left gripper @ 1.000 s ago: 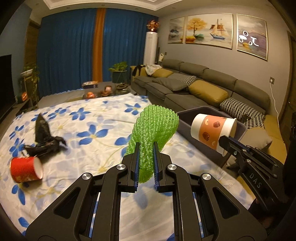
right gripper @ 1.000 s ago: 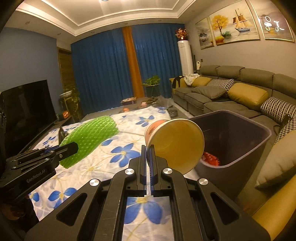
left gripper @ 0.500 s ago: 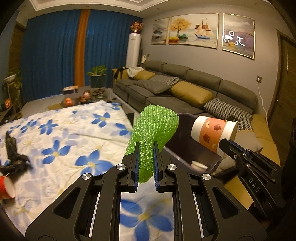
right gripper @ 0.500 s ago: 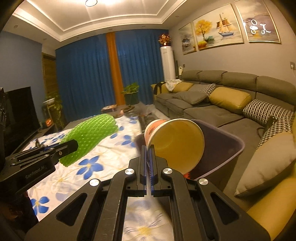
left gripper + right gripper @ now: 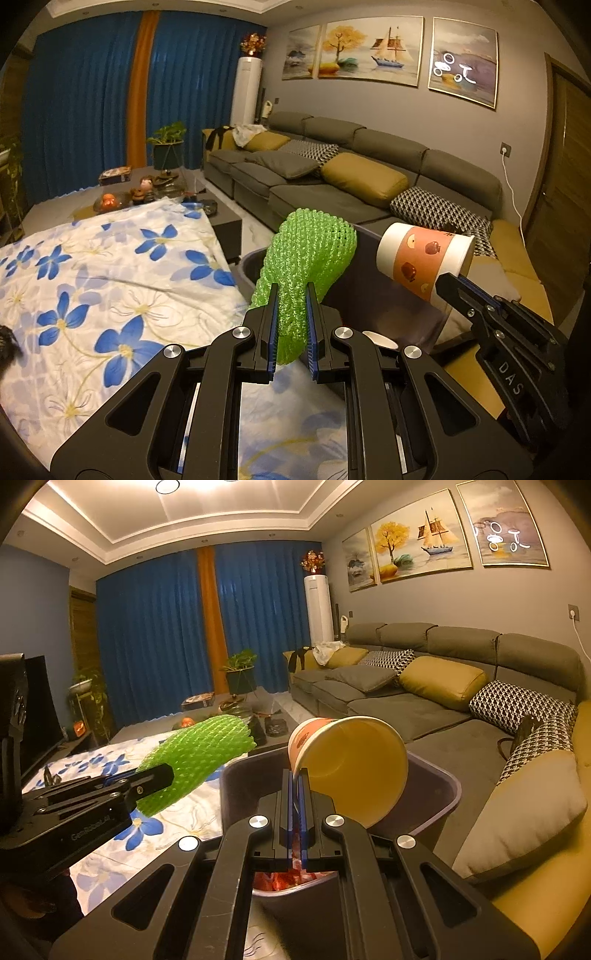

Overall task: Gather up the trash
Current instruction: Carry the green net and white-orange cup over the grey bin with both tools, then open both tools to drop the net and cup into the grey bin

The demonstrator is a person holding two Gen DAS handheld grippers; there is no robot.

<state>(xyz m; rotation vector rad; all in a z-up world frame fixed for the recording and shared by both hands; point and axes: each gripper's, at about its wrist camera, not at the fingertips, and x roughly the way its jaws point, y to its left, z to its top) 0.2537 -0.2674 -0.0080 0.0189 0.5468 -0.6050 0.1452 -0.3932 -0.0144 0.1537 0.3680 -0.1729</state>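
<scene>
Blue-flowered white cloth (image 5: 110,280) covers the table on the left. Beside it, the left gripper (image 5: 291,314) pinches a green foam mesh sleeve (image 5: 306,258) over the near rim of the dark grey plastic bin (image 5: 448,790). The right gripper (image 5: 295,797) clamps the rim of an orange-banded paper cup (image 5: 351,764), tilted above the bin's opening.

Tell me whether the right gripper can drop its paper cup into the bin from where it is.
Probably yes: the right gripper pinches the paper cup by its rim above the open bin, with nothing between them.
</scene>
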